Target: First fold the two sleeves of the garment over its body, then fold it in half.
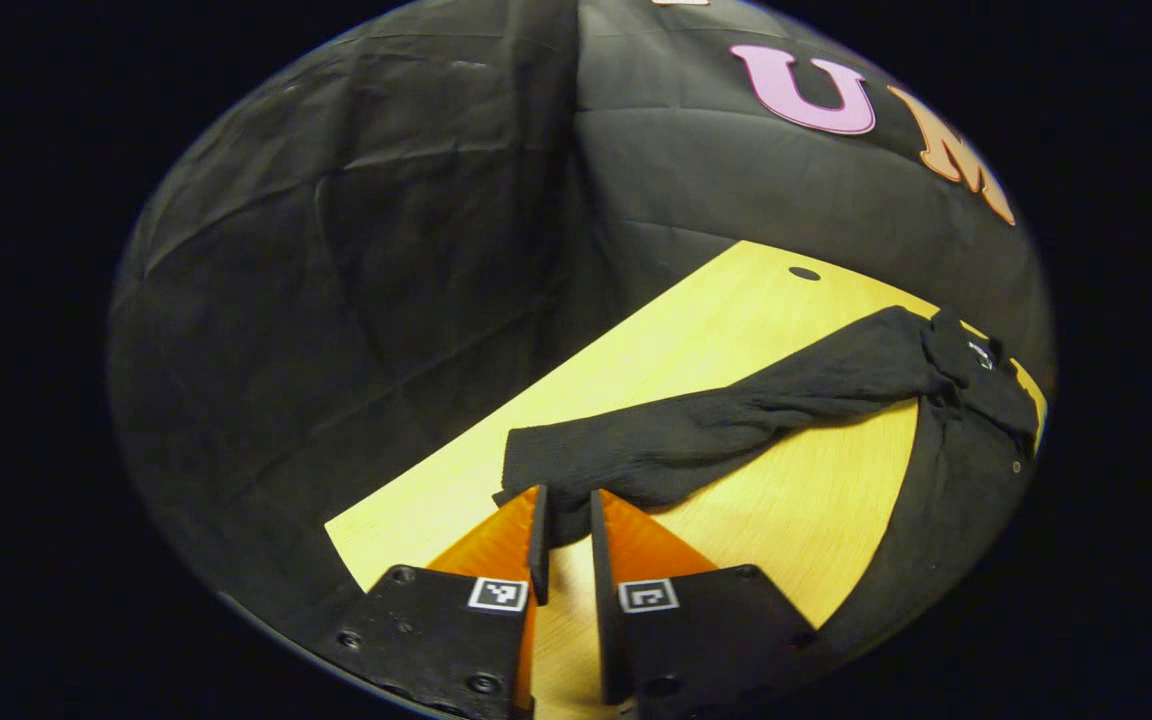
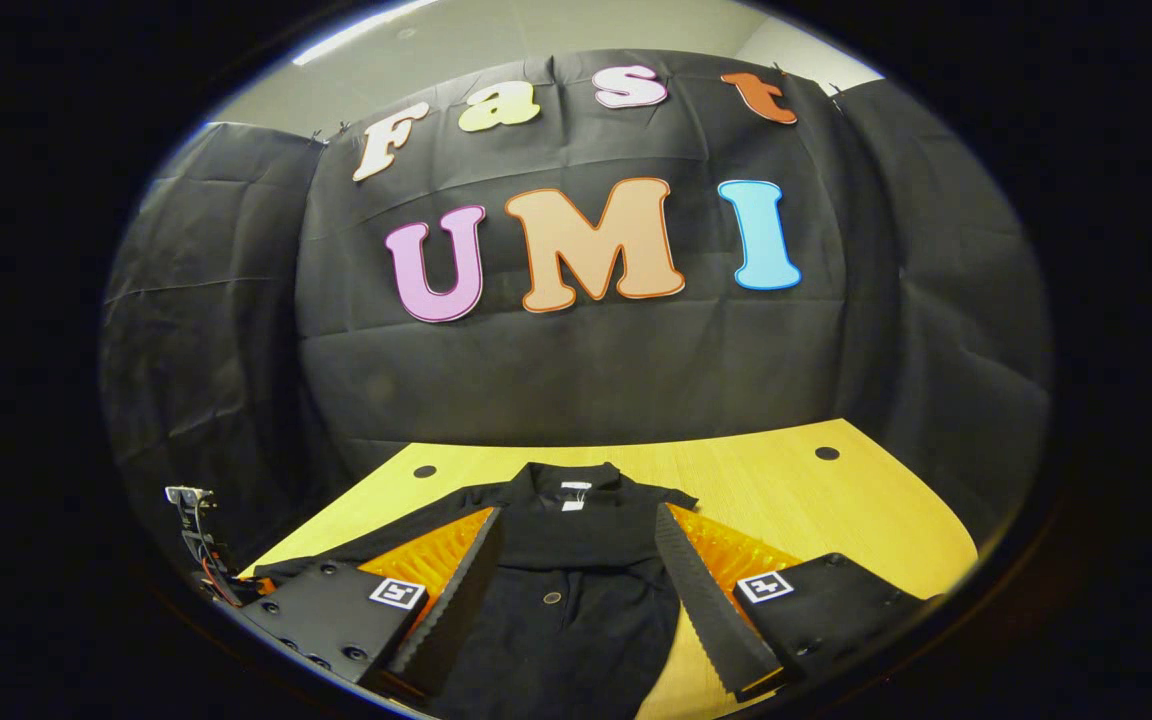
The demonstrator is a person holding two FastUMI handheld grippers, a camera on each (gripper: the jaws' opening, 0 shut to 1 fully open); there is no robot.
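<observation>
Your shirt (image 2: pixel 576 590) is lying flat on the table (image 2: pixel 836 500), collar (image 2: pixel 571 480) toward the far edge by the booth wall, body running back toward you, so the long axis goes near edge to far edge in the right gripper view. One sleeve (image 1: pixel 696 430) is stretched out sideways from the body, lying across the wood toward the table's side edge, cuff end nearest your left gripper (image 1: pixel 566 520).

That left gripper has its fingers nearly together with the cuff edge sitting between the tips. I can't tell if they're actually pinching the cloth or just around it.

Your right gripper (image 2: pixel 576 570) is spread wide, hanging over the middle of the shirt's chest, one finger on each side of the button placket, gripping nothing.
</observation>
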